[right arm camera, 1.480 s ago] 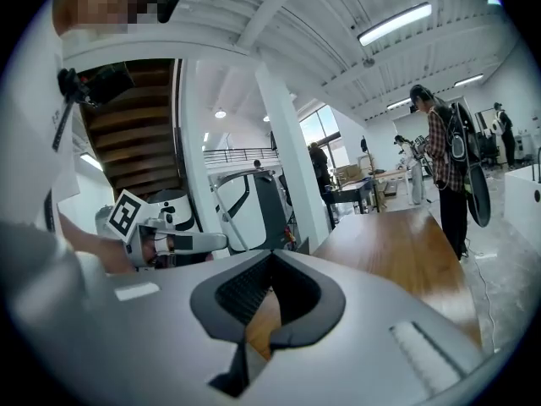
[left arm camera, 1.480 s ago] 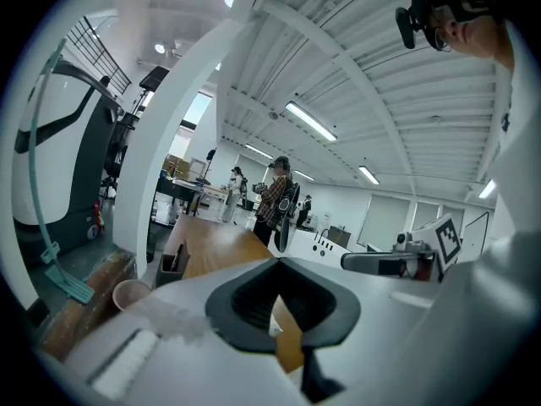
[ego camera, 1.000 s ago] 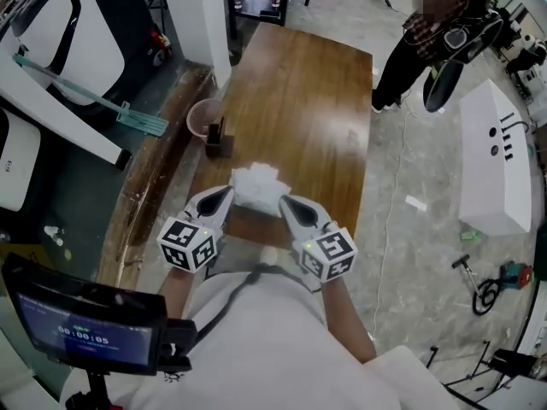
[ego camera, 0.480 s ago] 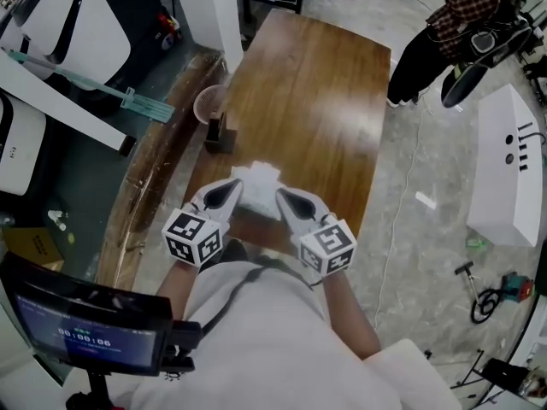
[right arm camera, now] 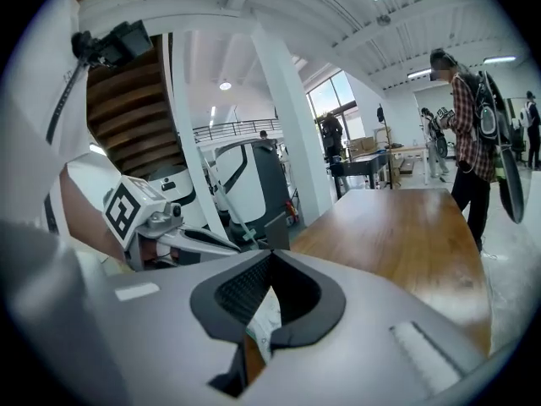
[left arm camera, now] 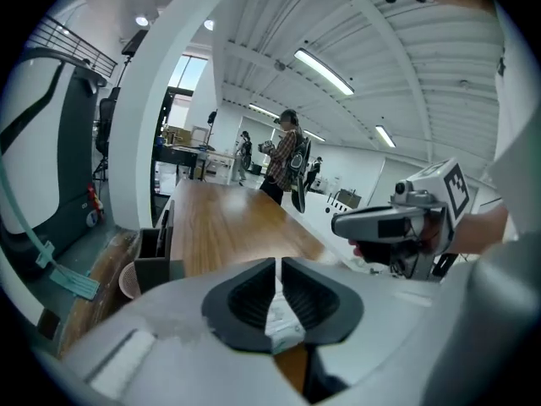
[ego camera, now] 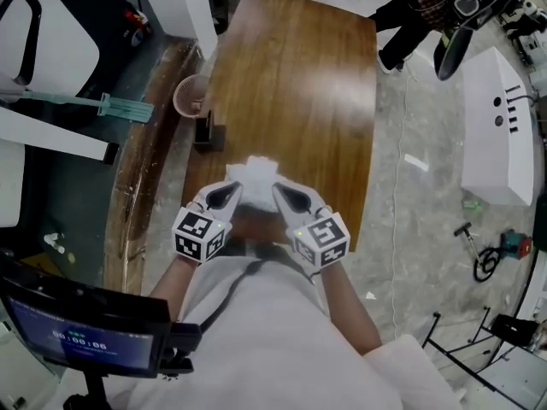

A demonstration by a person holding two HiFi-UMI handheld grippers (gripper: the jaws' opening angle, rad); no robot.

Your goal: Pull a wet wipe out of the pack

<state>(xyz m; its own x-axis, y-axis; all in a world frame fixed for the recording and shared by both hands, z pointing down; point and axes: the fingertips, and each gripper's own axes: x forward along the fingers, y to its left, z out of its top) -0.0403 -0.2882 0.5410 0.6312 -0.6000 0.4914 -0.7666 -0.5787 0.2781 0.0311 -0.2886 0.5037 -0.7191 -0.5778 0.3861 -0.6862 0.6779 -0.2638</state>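
"Wet wipe pack [ego camera: 252, 175]: where is it?"

"Just below the middle of the head view, at the near end of the wooden surface [ego camera: 291, 84]. Whether it rests there or hangs above it cannot be told. It reads as a white, rumpled bundle. Up close it is soft white film with faint greenish print. No view shows whether a wipe already pokes out."

"And the tools?"

"The left hand-held gripper [ego camera: 229, 193] and the right hand-held gripper [ego camera: 284, 193] are each pinched tight on an edge of it, one from either side."

"What could go wrong?"

"Both bites look thin. Pulled apart, the slack film could slip from one pair of jaws, or tear. If both hold only wrapper, the pack may merely stretch."
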